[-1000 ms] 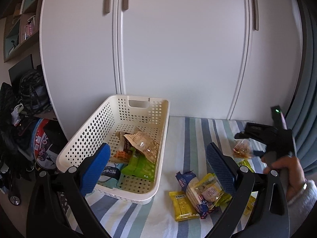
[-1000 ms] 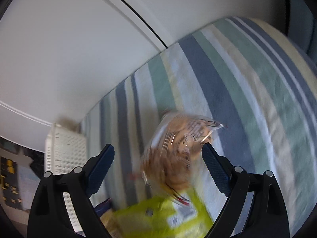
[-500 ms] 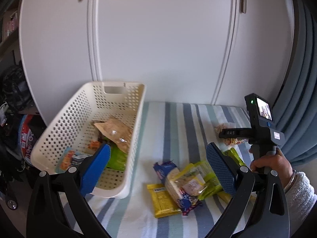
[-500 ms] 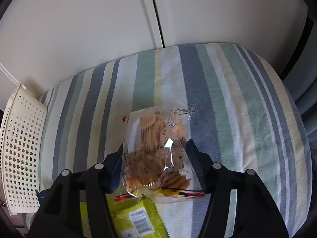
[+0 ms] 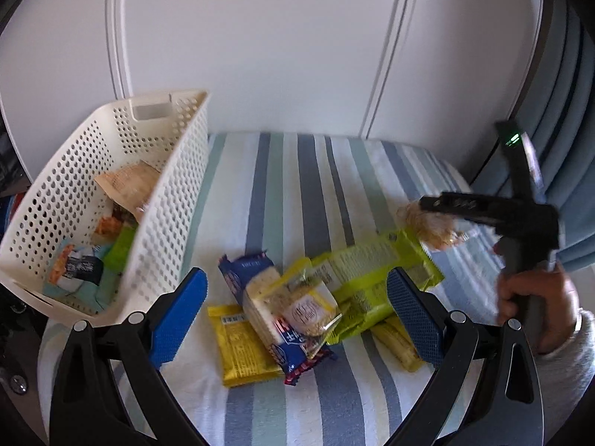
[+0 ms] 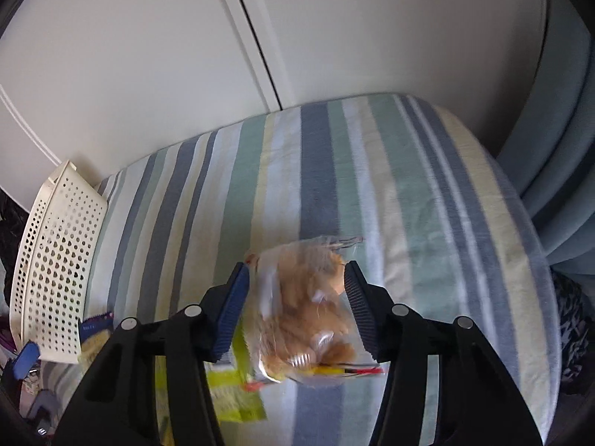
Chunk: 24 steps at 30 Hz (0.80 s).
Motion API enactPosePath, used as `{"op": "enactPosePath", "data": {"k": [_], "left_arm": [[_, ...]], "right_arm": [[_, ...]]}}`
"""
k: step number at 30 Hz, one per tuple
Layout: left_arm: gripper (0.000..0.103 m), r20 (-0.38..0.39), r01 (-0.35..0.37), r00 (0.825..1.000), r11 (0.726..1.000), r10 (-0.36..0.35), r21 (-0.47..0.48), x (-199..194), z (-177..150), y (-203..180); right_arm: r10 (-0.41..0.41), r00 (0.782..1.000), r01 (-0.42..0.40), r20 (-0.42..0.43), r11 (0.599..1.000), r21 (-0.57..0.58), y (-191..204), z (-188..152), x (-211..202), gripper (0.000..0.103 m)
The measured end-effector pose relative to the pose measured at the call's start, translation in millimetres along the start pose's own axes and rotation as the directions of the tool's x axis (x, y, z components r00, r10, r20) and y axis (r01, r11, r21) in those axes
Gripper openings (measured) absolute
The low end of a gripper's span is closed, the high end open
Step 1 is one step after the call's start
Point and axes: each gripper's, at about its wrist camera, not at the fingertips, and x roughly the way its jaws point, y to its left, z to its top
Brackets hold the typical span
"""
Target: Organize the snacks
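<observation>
A home bedroom: white wardrobe doors [image 5: 260, 55], a striped bedcover [image 6: 427, 204] and blue curtains [image 5: 565, 119].

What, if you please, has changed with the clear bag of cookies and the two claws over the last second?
The right claw closed on the bag of cookies, which it only straddled a second ago, and has lifted it off the striped cloth. The left claw swung right, from the basket to above the pile of snacks, and stays open and empty. Basket and pile have not moved.
</observation>
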Motion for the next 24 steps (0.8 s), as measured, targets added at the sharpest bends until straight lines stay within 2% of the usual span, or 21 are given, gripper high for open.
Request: {"op": "enactPosePath", "data": {"k": [5,8,9,13,15,18,22,24], "left_arm": [[0.099,-0.049,-0.055,0.997,0.998,0.056,0.025,20,-6,-9],[0.098,-0.067,-0.077,0.995,0.996,0.080,0.040,30,-7,-11],[0.098,-0.076,-0.086,0.993,0.995,0.089,0.045,34,-7,-11],[0.076,-0.111,-0.103,0.988,0.994,0.108,0.048,45,-10,-11],[0.075,-0.126,-0.086,0.988,0.996,0.089,0.031,49,-12,-9],[0.068,-0.120,-0.087,0.989,0.996,0.089,0.025,48,-13,-7],[0.053,-0.110,-0.102,0.988,0.994,0.104,0.031,43,-16,-8],[0.048,-0.103,-0.085,0.991,0.996,0.086,0.014,37,-18,-3]], "right_arm": [[0.011,1.000,-0.011,0.019,1.000,-0.027,-5,-6,-11,0.055],[0.017,1.000,-0.017,0.000,0.999,0.035,-7,0,-1,0.076],[0.020,1.000,-0.020,-0.003,0.999,0.044,-10,0,0,0.076],[0.031,1.000,-0.031,-0.001,0.998,0.062,-13,-2,1,0.077],[0.033,0.999,-0.033,0.004,0.997,0.065,-13,-2,1,0.077],[0.037,0.999,-0.037,0.007,0.997,0.072,-15,0,2,0.077],[0.041,0.999,-0.041,0.008,0.996,0.078,-16,-1,3,0.079],[0.040,0.999,-0.040,0.007,0.996,0.074,-14,-1,4,0.079]]}}
